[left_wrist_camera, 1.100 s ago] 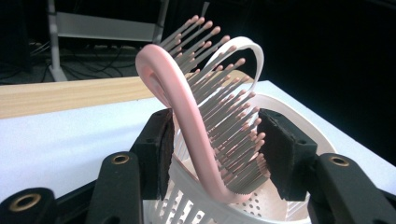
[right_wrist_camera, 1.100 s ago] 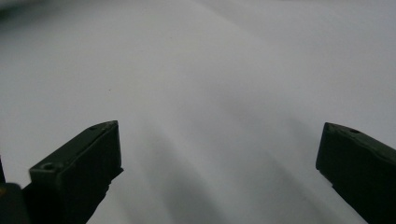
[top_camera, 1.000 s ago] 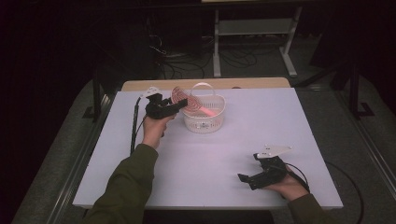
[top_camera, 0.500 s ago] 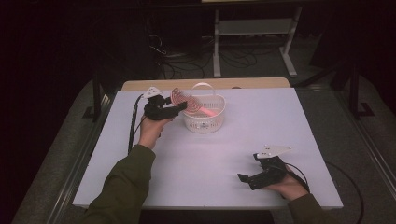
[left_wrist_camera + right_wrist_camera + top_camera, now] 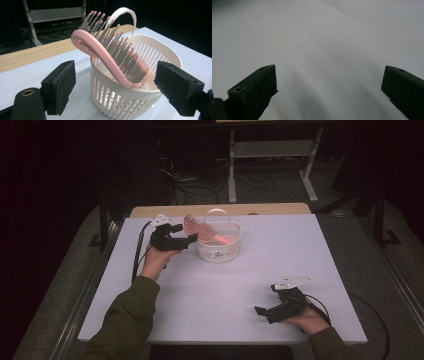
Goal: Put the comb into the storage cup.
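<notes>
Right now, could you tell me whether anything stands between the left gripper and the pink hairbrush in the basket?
Nothing visible does. The left gripper has just been opening its jaws, nothing between them, and the pink hairbrush leans in the white basket directly ahead.

the high view looks forward and down from above the near edge of the table (image 5: 310, 245), taking in all of it. the left gripper view sits low and close to the basket (image 5: 140, 100), also upper centre in the high view. the right gripper view faces bare tabletop at close range.
</notes>
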`<action>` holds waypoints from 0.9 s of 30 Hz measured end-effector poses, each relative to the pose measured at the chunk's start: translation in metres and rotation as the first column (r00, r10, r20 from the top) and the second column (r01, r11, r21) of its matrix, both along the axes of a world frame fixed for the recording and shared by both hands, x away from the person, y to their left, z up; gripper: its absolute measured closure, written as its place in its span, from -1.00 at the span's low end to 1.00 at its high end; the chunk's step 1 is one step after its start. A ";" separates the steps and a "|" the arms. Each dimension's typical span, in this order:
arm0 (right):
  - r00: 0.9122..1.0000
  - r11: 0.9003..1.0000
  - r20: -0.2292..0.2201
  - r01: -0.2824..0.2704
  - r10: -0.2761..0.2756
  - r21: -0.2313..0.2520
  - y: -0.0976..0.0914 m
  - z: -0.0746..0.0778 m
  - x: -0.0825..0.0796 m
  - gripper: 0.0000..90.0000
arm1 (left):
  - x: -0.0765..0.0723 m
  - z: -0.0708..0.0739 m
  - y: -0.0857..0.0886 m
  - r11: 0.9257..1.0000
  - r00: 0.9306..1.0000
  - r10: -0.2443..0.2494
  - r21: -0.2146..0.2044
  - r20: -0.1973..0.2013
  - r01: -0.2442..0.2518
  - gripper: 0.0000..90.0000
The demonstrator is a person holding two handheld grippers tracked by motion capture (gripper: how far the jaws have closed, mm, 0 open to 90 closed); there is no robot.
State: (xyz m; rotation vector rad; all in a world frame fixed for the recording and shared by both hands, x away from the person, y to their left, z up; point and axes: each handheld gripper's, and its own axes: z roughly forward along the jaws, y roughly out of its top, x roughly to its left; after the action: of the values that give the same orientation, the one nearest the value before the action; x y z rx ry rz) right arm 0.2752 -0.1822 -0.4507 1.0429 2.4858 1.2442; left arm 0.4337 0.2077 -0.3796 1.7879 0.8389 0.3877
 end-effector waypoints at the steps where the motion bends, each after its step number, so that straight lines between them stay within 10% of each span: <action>1: 1.000 1.000 0.001 0.000 0.000 0.000 -0.001 0.000 0.000 -1.00 | -0.001 0.000 0.001 1.000 1.000 -0.005 0.009 0.004 0.005 -0.64; 27: 1.000 1.000 0.003 0.006 -0.006 -0.004 0.001 0.002 -0.001 -1.00 | -0.027 -0.004 0.012 0.995 0.998 -0.065 0.080 -0.003 0.065 -0.91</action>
State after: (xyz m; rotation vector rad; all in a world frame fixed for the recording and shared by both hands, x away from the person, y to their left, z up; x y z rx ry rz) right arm 0.2747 -0.1816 -0.4490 1.0455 2.4799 1.2382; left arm 0.4064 0.2196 -0.3834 1.8843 0.7728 0.3836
